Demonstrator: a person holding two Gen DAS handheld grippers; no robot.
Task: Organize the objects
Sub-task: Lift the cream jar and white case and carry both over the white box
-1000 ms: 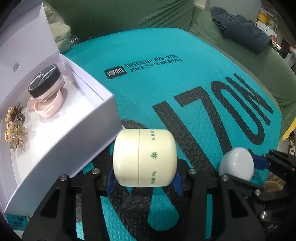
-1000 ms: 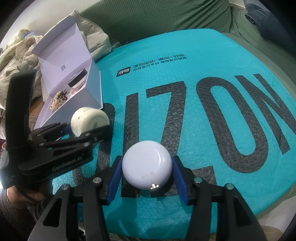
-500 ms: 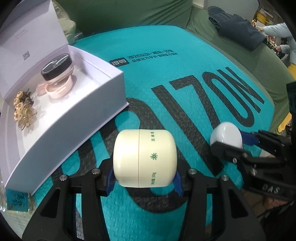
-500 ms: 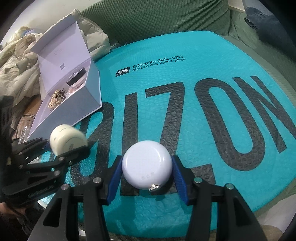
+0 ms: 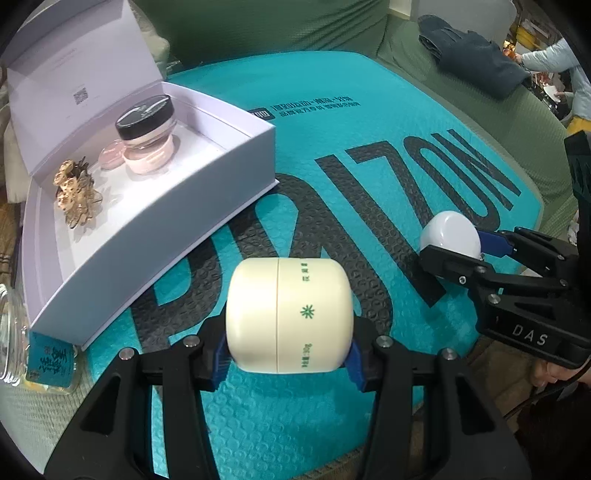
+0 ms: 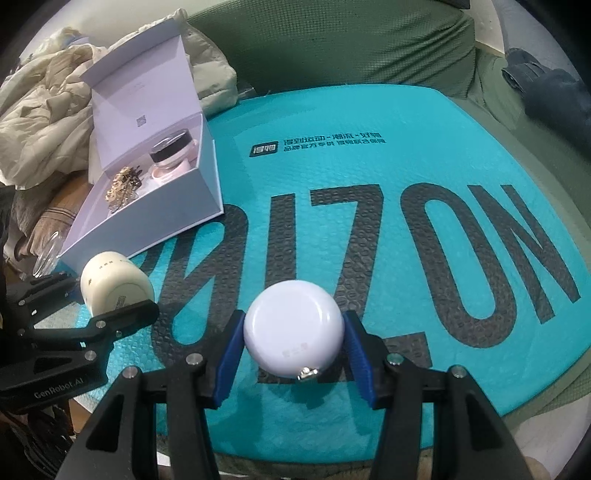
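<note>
My left gripper (image 5: 288, 356) is shut on a cream jar (image 5: 288, 314) with green print, lying sideways above the teal mat (image 5: 369, 147). The same cream jar (image 6: 114, 286) shows at the left in the right wrist view. My right gripper (image 6: 293, 354) is shut on a round white case (image 6: 293, 328) with a small metal clasp; this white case (image 5: 450, 234) appears at the right in the left wrist view. An open lavender box (image 5: 192, 210) at the left holds a black-lidded pink jar (image 5: 147, 133) and a gold hair clip (image 5: 75, 195).
A glass jar (image 5: 22, 339) with a teal label lies below the box's near corner. A dark blue garment (image 5: 476, 66) rests on the green sofa (image 5: 258, 29) at the far right. Beige clothing (image 6: 44, 110) is piled left of the box. A person's sleeve (image 5: 554, 59) shows at top right.
The left gripper with the cream jar has drawn back from the box, which now sits farther away and shows more fully. The right gripper holds the white case in much the same place.
</note>
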